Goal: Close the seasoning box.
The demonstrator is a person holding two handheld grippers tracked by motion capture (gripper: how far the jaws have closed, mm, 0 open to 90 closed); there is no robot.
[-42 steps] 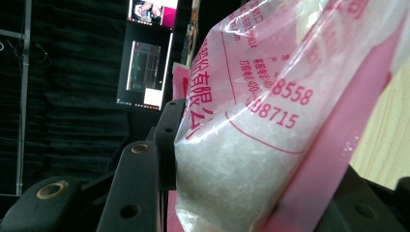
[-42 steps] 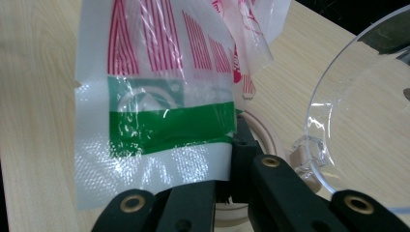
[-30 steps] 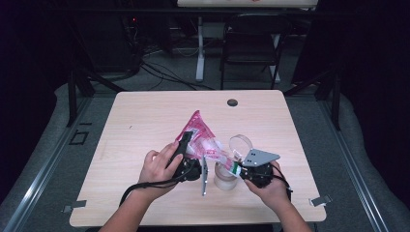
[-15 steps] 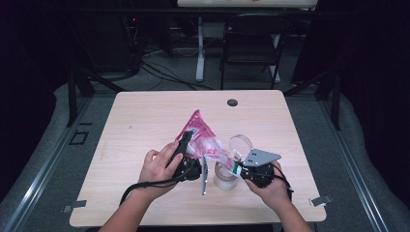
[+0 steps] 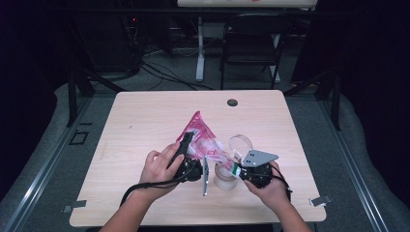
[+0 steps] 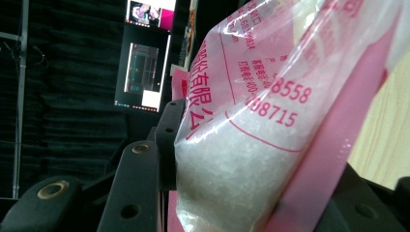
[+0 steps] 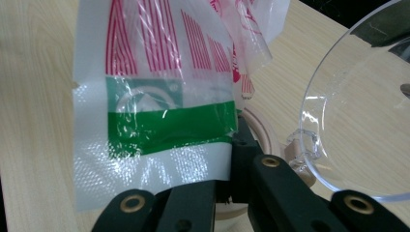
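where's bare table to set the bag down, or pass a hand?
Free: the table's whole left side, the far strip around the black grommet, and the right edge beyond the right gripper. Crowded: near centre, where the pink bag, left gripper, jar and clear lid bunch together.

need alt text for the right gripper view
The right gripper pinches the green-striped edge of a clear plastic bag printed with red stripes, above a light wooden table. A clear round lid stands at the right.
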